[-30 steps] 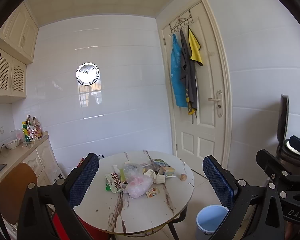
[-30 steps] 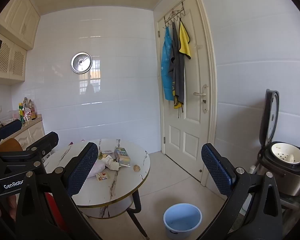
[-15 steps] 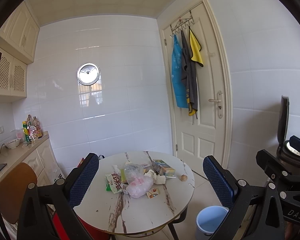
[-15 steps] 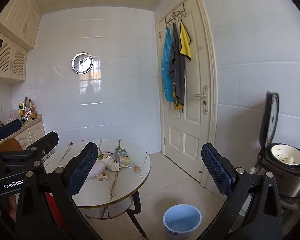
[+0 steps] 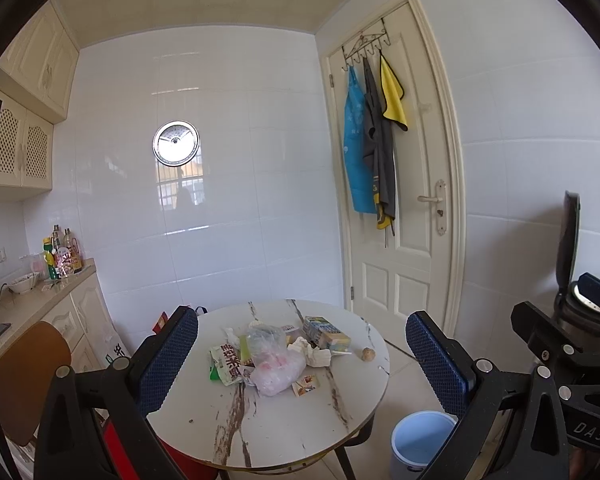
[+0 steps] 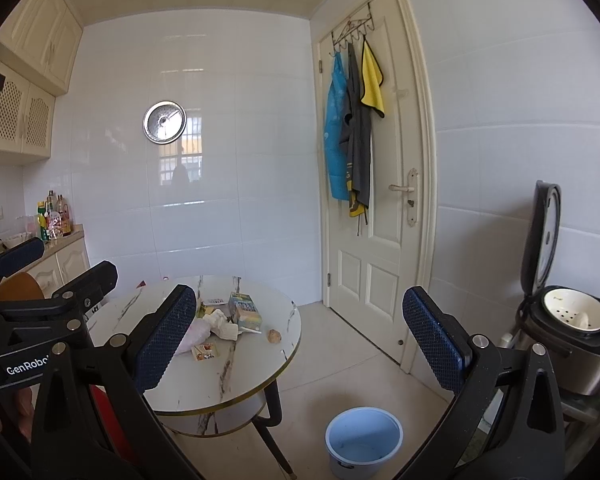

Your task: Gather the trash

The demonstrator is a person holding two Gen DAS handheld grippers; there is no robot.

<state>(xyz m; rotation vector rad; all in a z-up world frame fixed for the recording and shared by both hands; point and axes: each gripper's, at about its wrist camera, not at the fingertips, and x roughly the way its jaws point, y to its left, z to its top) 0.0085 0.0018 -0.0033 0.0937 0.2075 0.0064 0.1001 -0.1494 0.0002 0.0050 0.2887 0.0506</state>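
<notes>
A pile of trash lies on a round marble table (image 5: 284, 432): a clear plastic bag (image 5: 276, 364), a green snack wrapper (image 5: 226, 364), crumpled tissue (image 5: 314, 354), a drink carton (image 5: 326, 332), a small wrapper (image 5: 305, 385) and a brown nut (image 5: 368, 354). A light blue bin (image 6: 364, 438) stands on the floor right of the table; it also shows in the left wrist view (image 5: 422, 438). My left gripper (image 5: 302, 356) is open and empty, held back from the table. My right gripper (image 6: 300, 338) is open and empty, further right.
A white door (image 6: 380, 184) with hung aprons and a yellow cloth is at the back right. An open rice cooker (image 6: 568, 320) stands at the right. A counter with bottles (image 5: 60, 256) and a brown chair (image 5: 18, 376) are at the left.
Both views have shifted only slightly; the table and trash look a touch nearer. Both grippers stay open and empty.
</notes>
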